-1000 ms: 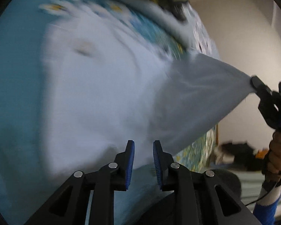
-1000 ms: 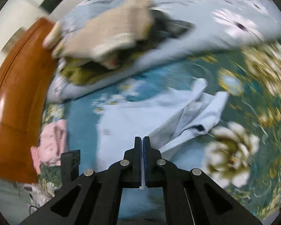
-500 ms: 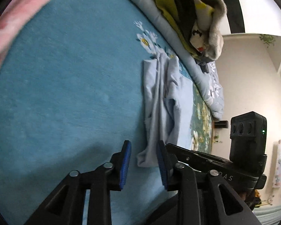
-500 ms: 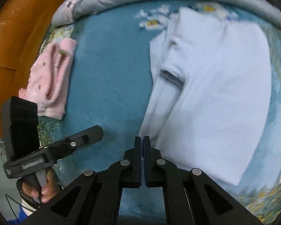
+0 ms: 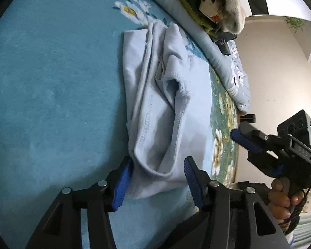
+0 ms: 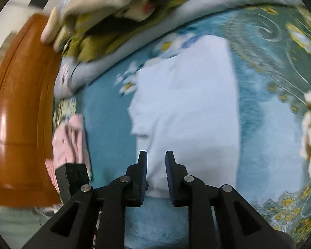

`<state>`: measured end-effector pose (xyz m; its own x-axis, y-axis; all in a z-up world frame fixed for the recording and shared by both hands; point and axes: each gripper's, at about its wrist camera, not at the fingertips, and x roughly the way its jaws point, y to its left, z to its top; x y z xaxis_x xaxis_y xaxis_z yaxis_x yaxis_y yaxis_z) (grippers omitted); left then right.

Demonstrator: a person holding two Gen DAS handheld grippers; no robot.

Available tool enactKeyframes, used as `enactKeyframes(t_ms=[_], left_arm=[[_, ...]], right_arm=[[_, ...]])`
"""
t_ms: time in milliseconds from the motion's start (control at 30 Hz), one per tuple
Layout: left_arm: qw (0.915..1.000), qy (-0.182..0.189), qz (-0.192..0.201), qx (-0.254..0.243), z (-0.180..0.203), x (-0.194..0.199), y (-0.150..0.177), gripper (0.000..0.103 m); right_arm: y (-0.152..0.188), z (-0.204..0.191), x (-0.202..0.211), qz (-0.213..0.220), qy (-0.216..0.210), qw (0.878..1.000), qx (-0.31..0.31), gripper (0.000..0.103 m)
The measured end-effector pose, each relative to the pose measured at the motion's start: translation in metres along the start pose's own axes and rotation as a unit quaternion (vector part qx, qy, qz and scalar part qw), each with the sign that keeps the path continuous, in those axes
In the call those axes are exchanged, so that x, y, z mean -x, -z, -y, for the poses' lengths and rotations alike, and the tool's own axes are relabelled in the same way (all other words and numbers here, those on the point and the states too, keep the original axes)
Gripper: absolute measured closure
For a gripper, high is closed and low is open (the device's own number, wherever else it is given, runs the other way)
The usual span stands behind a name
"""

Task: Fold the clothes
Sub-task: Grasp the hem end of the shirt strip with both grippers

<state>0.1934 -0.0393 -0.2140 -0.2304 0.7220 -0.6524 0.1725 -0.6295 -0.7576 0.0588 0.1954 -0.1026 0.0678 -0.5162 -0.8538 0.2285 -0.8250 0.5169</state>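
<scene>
Pale blue shirt [image 5: 172,112] lies on the bed [image 5: 51,83], on the teal blanket, roughly folded lengthwise w/ a sleeve tucked on top. In the right wrist view it reads as a tall pale rectangle [image 6: 186,114], blurred.

Handling, as a guess: thin, light, floppy cloth. No stiffness, so it'll sag and drag if lifted by one point. Not slippery on the fuzzy blanket, not fragile. Layers may slide apart, so pinch all layers together. Best hold looks like the two near corners of the hem edge, one per claw, then carry the edge over toward the collar end.

Left claw [image 5: 155,182]: jaws spread wide, straddling the near hem corner; cloth sits between the pads, left pad touching or just beside the fabric, not clamped. Right claw [image 6: 156,174]: jaws apart w/ a moderate gap, near the shirt's bottom edge, gripping nothing; also seen from the left wrist cam [image 5: 246,139], off to the side above the blanket.

Count: 1 blue shirt in work, 1 pink garment [image 6: 70,143] by the wooden bed frame [image 6: 20,103], 1 mixed clothes pile [image 6: 114,14] at the far end (items in it can't be counted), 2 claws.
</scene>
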Motion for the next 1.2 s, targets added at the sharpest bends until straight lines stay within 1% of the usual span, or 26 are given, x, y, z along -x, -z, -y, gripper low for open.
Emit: enactKeyframes(t_ms=[33,67,233,267,333,367,400,433,467,533,567,600,633,667,733,767,800,833,933,967,1033,1133,1200], left_arm=[[1.0000,-0.004,0.003,-0.005,0.002,0.002,0.001,0.089],[0.9999,-0.006,0.007,-0.008,0.005,0.004,0.002,0.093],[0.9991,-0.010,0.028,-0.031,0.017,0.023,0.016,0.098],[0.9990,-0.014,0.028,-0.031,0.015,0.024,0.019,0.098],[0.9992,-0.031,0.017,-0.017,0.001,0.015,0.022,0.098],[0.9993,-0.034,0.014,-0.012,-0.003,0.014,0.023,0.098],[0.9994,-0.029,0.014,-0.010,-0.005,0.018,0.022,0.098],[0.9996,-0.024,0.013,-0.008,-0.006,0.022,0.022,0.096],[0.9997,-0.018,0.013,-0.006,-0.008,0.025,0.021,0.097],[0.9999,-0.008,0.013,-0.002,-0.011,0.033,0.020,0.095],[0.9998,-0.006,0.019,-0.005,-0.011,0.037,0.016,0.085],[0.9994,-0.007,0.031,-0.014,-0.007,0.043,0.007,0.057],[0.9988,-0.010,0.043,-0.021,-0.004,0.047,-0.003,0.041],[0.9982,-0.013,0.053,-0.024,-0.001,0.045,-0.015,0.029],[0.9972,-0.017,0.068,-0.024,0.004,0.037,-0.046,0.029],[0.9972,-0.021,0.070,-0.016,0.003,0.031,-0.062,0.028],[0.9971,-0.026,0.071,-0.009,0.002,0.025,-0.078,0.028],[0.9969,-0.034,0.071,-0.002,0.001,0.019,-0.090,0.028],[0.9960,-0.065,0.060,0.012,-0.003,-0.001,-0.113,0.027],[0.9958,-0.071,0.056,0.015,-0.005,-0.006,-0.118,0.025],[0.9966,-0.060,0.054,0.013,-0.005,-0.008,-0.121,0.021],[0.9981,-0.036,0.049,0.014,-0.001,-0.015,-0.124,0.022],[0.9977,-0.041,0.052,0.013,0.001,-0.020,-0.126,0.023]], right_arm=[[-0.001,0.005,-0.001,0.000,0.000,1.000,-0.010,0.085],[-0.001,0.010,-0.003,0.000,0.000,1.000,-0.020,0.085],[-0.004,0.030,-0.006,0.005,-0.009,0.998,-0.055,0.084],[-0.005,0.032,-0.007,0.007,-0.004,0.998,-0.056,0.081],[-0.007,0.039,-0.010,0.004,0.016,0.998,-0.063,0.061],[-0.008,0.044,-0.013,0.001,0.027,0.997,-0.069,0.060],[-0.010,0.048,-0.016,-0.003,0.034,0.996,-0.077,0.059],[-0.011,0.050,-0.019,-0.005,0.038,0.996,-0.081,0.056],[-0.014,0.052,-0.019,-0.004,0.043,0.996,-0.083,0.054],[-0.018,0.055,-0.019,-0.003,0.053,0.995,-0.087,0.054],[-0.020,0.057,-0.020,-0.002,0.057,0.994,-0.089,0.054],[-0.022,0.058,-0.020,-0.002,0.062,0.994,-0.091,0.054],[-0.024,0.060,-0.019,0.001,0.061,0.994,-0.093,0.053],[-0.026,0.061,-0.017,0.006,0.056,0.994,-0.095,0.053],[-0.031,0.062,-0.016,0.012,0.062,0.993,-0.095,0.051],[-0.034,0.062,-0.017,0.012,0.067,0.993,-0.095,0.049],[-0.036,0.063,-0.019,0.012,0.068,0.993,-0.097,0.045],[-0.037,0.066,-0.022,0.011,0.065,0.993,-0.102,0.041],[-0.042,0.075,-0.028,0.014,0.043,0.990,-0.130,0.040],[-0.043,0.078,-0.030,0.017,0.037,0.990,-0.137,0.040],[-0.046,0.082,-0.033,0.022,0.027,0.988,-0.148,0.039],[-0.052,0.086,-0.040,0.025,0.019,0.987,-0.157,0.039],[-0.056,0.088,-0.043,0.031,0.020,0.986,-0.163,0.039]])
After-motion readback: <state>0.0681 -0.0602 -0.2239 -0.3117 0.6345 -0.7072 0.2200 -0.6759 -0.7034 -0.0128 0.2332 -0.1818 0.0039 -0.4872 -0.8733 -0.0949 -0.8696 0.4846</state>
